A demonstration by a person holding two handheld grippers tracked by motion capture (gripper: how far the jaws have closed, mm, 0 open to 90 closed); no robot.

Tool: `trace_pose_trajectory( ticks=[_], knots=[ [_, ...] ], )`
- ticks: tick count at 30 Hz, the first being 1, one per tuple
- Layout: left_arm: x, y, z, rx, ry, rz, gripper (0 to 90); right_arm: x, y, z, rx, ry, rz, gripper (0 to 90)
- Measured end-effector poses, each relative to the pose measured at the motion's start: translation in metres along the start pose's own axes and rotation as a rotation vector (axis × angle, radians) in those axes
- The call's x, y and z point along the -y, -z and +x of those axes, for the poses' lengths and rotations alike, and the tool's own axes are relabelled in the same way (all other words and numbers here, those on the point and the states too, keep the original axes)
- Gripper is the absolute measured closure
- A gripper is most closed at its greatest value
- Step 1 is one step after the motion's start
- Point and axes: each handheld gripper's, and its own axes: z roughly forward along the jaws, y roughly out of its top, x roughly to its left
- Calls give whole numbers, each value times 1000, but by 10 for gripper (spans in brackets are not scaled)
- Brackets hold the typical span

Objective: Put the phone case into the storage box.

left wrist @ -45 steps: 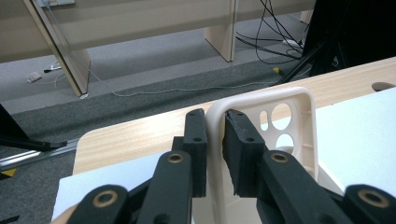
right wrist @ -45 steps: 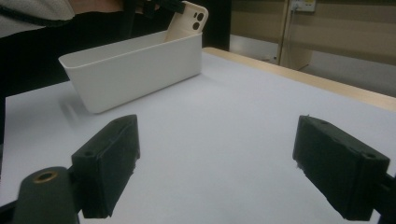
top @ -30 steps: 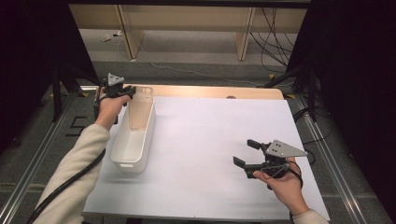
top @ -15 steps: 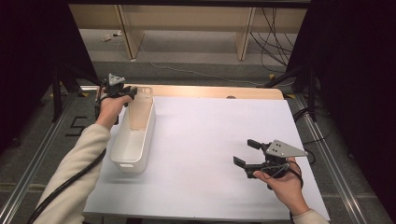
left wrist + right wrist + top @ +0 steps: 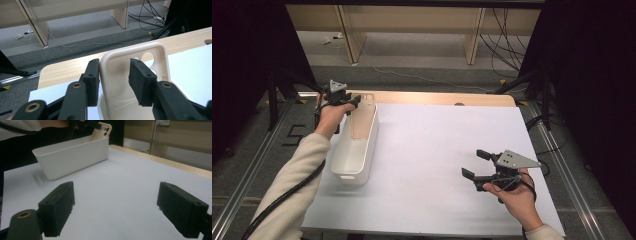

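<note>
As it leans inside, phone case [image 5: 362, 117] sits in white bin [image 5: 343, 165].

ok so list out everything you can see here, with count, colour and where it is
phone case: one, cream, standing in the far end of the bin, between the left gripper's pads
bin: one, white, long, on the left part of the sheet
sheet: one, white, covering most of the table
table: one, light wood, bare strip along the far edge
cables: several, dark, on the grey floor beyond the table
left gripper: one, black, at the case's top edge; its jaws have just been opening, one pad at the rim, the other clear
right gripper: one, black, open, over the sheet's right side, holding nothing
</note>
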Motion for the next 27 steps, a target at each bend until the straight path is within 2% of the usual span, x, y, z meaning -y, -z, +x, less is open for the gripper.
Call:
trace_pose_trajectory(
  ticks=[3,5,10,11,13,16,17,21,27],
  knots=[
    [-1,2,0,-3,7,-3,573,0,0,0,-4,-1,0,160],
    [-3,3,1,-4,9,-4,552,0,1,1,-9,-20,22,160],
    [-9,9,2,-13,14,-21,549,0,1,2,-6,-17,19,160],
    [-10,11,3,-24,19,-24,569,0,1,2,-5,-17,19,160],
    [-11,13,5,-37,33,-28,674,0,1,2,-8,-17,15,160],
    [-10,17,9,-104,47,-9,840,0,1,2,-6,-17,19,160],
    [-10,17,9,-110,55,-4,876,0,1,2,-8,-18,22,160],
    [-6,13,10,-119,69,34,897,0,1,1,-10,-17,19,160],
    [-1,6,12,-125,49,60,897,0,1,1,-11,-18,17,160]
  ],
)
